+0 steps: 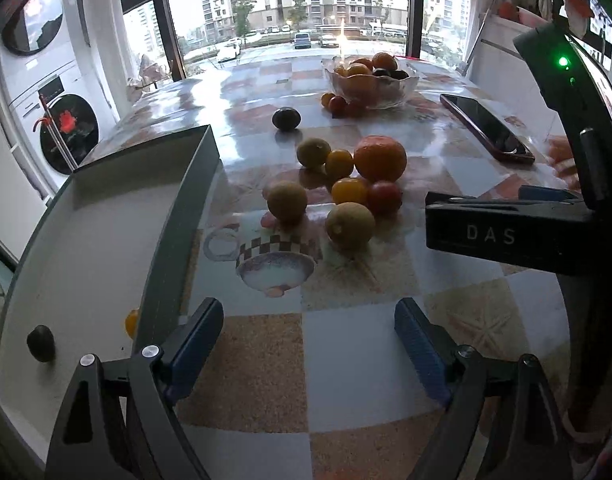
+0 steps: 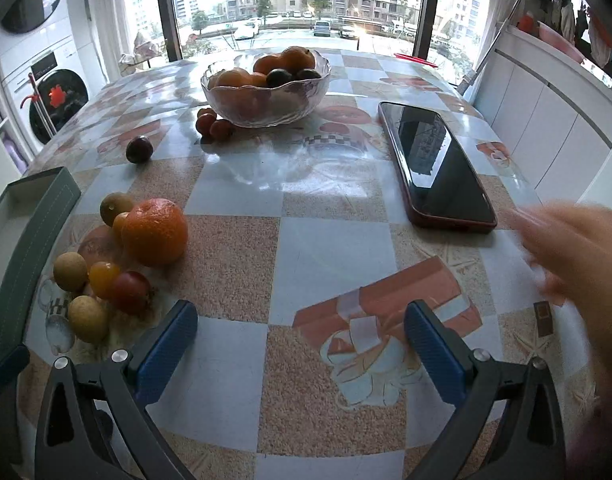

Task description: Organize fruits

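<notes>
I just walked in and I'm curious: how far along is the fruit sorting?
Barely started, it seems. Done: the grey tray holds one dark fruit and a small yellow one; the glass bowl is already piled with fruit. In hand: nothing; the left gripper and right gripper are both open and empty. Left: the orange with its cluster, a dark plum and the cherry tomatoes beside the bowl.

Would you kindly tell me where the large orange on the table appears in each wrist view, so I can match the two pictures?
Left wrist view: the large orange sits just right of centre, at the back of the loose fruit cluster.
Right wrist view: the same orange lies left of centre, beside the green box.
Shared landmark: the glass fruit bowl at the far end of the table.
</notes>
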`<move>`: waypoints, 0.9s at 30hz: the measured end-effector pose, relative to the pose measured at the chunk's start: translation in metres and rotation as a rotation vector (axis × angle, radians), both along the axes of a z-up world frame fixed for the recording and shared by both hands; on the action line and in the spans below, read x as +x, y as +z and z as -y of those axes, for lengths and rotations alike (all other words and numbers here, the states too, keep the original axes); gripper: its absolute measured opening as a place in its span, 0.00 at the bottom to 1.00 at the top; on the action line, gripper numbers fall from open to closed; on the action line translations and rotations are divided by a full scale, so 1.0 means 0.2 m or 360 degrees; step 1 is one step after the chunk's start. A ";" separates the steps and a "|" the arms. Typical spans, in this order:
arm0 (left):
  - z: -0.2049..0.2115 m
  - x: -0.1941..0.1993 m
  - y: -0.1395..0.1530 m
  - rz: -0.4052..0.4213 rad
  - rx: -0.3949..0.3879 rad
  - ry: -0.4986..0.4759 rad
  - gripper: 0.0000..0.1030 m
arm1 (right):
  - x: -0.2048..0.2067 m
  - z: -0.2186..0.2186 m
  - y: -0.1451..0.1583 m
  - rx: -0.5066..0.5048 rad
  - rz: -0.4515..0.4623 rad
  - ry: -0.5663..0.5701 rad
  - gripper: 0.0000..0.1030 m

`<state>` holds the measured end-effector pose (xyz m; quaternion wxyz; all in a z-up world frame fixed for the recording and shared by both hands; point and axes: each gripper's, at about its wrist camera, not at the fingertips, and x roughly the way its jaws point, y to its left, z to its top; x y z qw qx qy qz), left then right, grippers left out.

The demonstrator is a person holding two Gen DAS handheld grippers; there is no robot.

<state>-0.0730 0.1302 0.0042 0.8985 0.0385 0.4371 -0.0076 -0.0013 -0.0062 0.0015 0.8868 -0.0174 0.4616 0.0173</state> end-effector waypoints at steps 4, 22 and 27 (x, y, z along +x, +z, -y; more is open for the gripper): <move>0.00 -0.01 0.00 0.0004 0.0004 0.0011 0.89 | 0.00 0.00 0.00 0.0000 0.0000 0.0000 1.00; -0.01 0.00 -0.01 -0.0014 0.0016 0.0043 0.99 | 0.00 0.00 0.00 0.0001 0.0000 0.0000 1.00; -0.01 0.00 -0.01 -0.0019 0.0014 0.0043 0.99 | 0.00 0.00 0.00 0.0001 0.0000 0.0000 1.00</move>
